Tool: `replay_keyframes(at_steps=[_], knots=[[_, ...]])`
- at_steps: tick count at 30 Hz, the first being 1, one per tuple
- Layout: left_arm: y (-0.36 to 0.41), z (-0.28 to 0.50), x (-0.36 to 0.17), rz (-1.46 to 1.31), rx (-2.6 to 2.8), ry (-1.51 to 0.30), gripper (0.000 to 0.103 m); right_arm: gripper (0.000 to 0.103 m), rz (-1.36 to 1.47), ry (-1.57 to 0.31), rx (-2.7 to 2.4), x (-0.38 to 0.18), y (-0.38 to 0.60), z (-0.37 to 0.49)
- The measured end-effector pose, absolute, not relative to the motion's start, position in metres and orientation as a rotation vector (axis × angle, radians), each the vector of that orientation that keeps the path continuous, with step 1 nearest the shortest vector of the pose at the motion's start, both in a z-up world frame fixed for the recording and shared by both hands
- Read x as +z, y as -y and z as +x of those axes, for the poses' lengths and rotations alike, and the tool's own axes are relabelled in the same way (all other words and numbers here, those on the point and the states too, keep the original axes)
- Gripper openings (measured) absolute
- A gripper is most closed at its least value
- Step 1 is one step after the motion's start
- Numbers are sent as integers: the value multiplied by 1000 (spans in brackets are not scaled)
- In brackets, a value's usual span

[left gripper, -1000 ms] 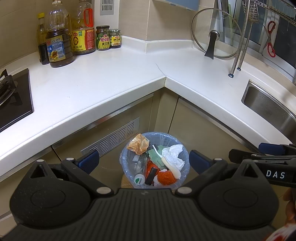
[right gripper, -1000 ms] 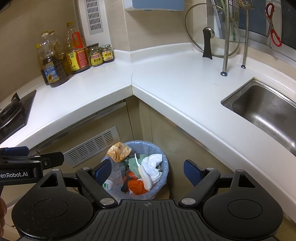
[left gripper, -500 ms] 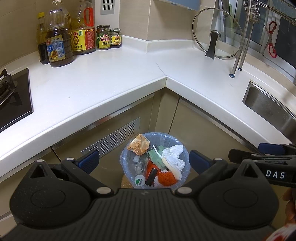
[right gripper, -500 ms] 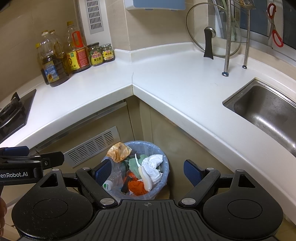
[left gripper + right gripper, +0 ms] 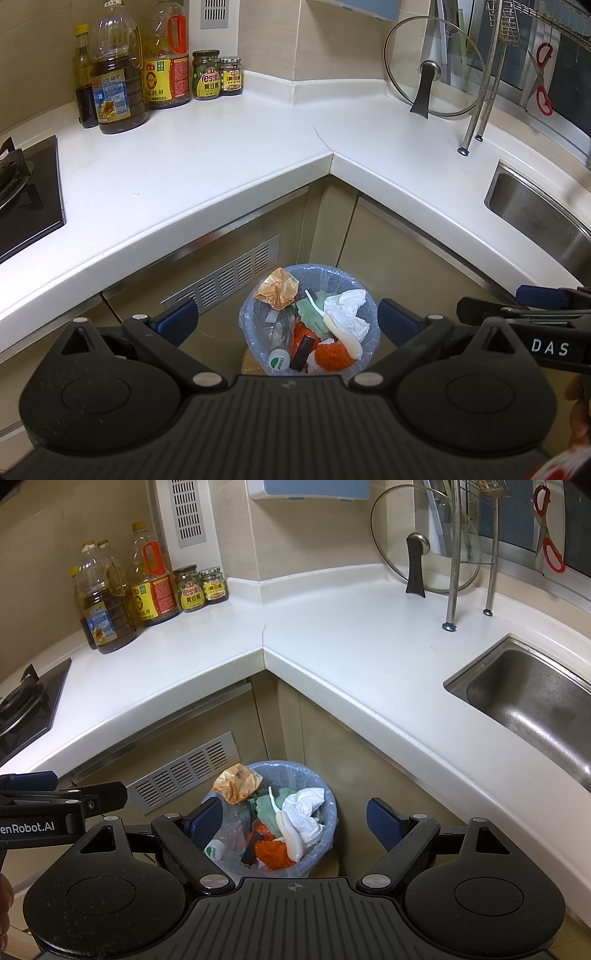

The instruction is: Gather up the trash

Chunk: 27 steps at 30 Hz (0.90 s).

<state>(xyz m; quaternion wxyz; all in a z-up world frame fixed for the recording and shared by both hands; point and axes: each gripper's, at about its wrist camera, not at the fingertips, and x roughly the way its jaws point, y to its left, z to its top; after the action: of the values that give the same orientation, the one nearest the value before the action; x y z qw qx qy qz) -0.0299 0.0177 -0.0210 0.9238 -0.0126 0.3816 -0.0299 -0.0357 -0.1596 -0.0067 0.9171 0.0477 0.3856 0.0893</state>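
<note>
**Both grippers idle above a full bin; counter shows no loose trash**

The left gripper (image 5: 286,319) and the right gripper (image 5: 295,818) each hang over the trash bin (image 5: 371,345) at lower centre of their views. Both sets of jaws stand wide apart, pads bare, with nothing between them and nothing held. Each view looks down between the fingers into the bin, which suits a look at the contents or a reach into them; I cannot tell which is intended.

The bin stands on the floor in the inner corner of the cabinets, below the counter edge, lined with a blue bag (image 5: 328,834). Its position there is probably so that waste can go straight down from either run of counter.

Contents, counted as far as visible: one crumpled orange wrapper (image 5: 277,291) resting on the upper left rim, one white tissue wad (image 5: 349,312), one white curved plastic piece (image 5: 341,330), one orange knitted lump (image 5: 330,356), one green-and-white cap (image 5: 279,358), one dark flat item beside it. Deeper items cannot be told apart.

On the countertop (image 5: 207,162), upper left: three oil bottles, one dark sauce bottle, two jars (image 5: 218,75). Upper right: one glass lid (image 5: 432,79) propped upright, one pair of red-handled scissors hanging, one sink (image 5: 532,701). These are stores and utensils, not waste. Judged from this, collection looks near complete.
</note>
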Motion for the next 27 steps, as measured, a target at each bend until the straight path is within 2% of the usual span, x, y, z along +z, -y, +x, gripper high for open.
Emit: replay_keyframes(at_steps=[27], knots=[[-18, -28, -21, -22, -61, -780, 102, 85, 99, -794, 185, -7, 160, -35]])
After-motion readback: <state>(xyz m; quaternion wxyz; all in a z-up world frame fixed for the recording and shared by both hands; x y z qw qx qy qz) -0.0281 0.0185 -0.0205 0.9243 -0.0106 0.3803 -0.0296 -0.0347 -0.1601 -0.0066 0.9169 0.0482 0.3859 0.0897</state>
